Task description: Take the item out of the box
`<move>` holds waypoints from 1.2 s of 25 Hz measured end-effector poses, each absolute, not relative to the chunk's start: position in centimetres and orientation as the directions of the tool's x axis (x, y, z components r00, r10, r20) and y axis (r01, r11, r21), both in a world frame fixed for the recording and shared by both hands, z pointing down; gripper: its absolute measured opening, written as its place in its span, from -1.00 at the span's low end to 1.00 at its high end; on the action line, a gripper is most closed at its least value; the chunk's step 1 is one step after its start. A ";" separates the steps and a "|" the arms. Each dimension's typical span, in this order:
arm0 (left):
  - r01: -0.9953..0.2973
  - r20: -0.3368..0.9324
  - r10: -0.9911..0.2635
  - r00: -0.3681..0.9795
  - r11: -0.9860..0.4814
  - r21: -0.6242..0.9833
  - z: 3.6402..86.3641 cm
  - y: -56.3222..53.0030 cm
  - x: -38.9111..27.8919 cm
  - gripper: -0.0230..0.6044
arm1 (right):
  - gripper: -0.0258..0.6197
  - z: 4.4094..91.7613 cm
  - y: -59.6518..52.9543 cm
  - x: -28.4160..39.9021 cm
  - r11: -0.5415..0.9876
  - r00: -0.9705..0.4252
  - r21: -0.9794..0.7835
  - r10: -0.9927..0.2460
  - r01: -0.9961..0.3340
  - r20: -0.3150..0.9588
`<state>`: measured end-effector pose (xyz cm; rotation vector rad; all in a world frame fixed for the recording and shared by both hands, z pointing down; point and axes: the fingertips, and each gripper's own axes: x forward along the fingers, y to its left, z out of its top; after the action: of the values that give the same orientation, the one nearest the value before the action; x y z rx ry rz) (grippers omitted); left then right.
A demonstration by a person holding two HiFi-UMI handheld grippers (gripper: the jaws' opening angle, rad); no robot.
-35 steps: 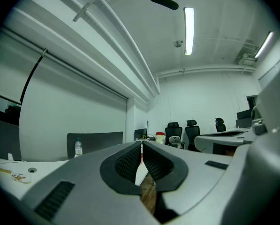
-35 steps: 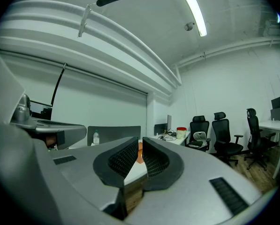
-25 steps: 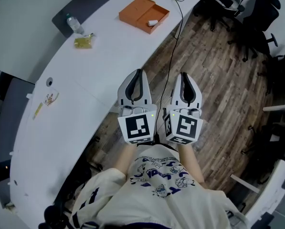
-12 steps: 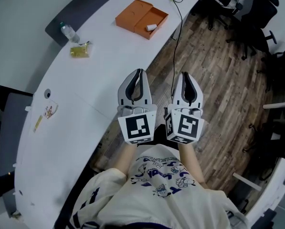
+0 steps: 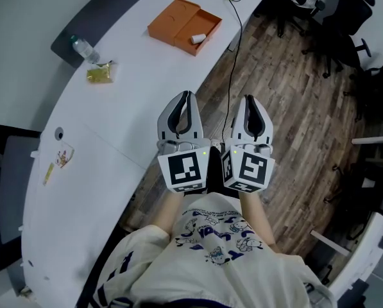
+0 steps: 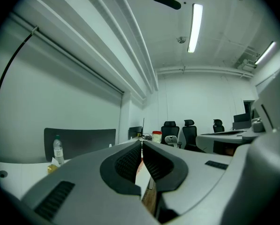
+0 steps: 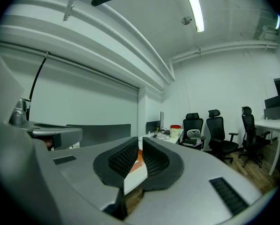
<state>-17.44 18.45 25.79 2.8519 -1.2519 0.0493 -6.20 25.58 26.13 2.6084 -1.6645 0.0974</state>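
**Both grippers shut and empty; item not yet taken from the box**

1. Far ahead of the left gripper (image 5: 187, 96) and off to its left, a water bottle (image 5: 83, 48) stands on the white curved table (image 5: 114, 127). A small yellow packet (image 5: 99, 74) lies just beside the bottle, on the side nearer the gripper.

2. The left gripper points level, over the table's edge. Its own view shows the ribbed pads drawn together with only a slit between them and nothing in it. Its marker cube (image 5: 186, 171) faces up towards the head camera.

3. The orange box (image 5: 185, 25) lies open on the table, well ahead of the left gripper and roughly in line with it. It shows two shallow halves side by side. The item (image 5: 197, 38), small and white, rests in the right-hand half, towards the corner nearest the grippers (what it is cannot be made out at this range). Neither gripper touches the box or the item.

4. The right gripper (image 5: 248, 99) is held just beside the left one, parallel to it, above the wooden floor (image 5: 294, 127). Its jaws are likewise closed to a slit and hold nothing. Its marker cube (image 5: 247, 169) sits at the near end.

5. A black cable (image 5: 232, 50) hangs from the table's far edge to the floor, ahead of and between the two grippers.

6. Black office chairs (image 5: 345, 15) stand far ahead of the right gripper and to its right.
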 end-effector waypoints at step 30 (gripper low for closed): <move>-0.834 0.074 -0.832 0.549 -0.552 -0.010 25.8 6.5 -4.9 -0.85 | -0.77 26.5 11.3 6.9 -0.241 0.237 -0.036 -0.966 -0.970 0.105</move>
<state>-4.86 6.52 25.82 2.7423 -1.4749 0.1094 6.92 11.29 26.45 2.4412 -1.9117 0.1638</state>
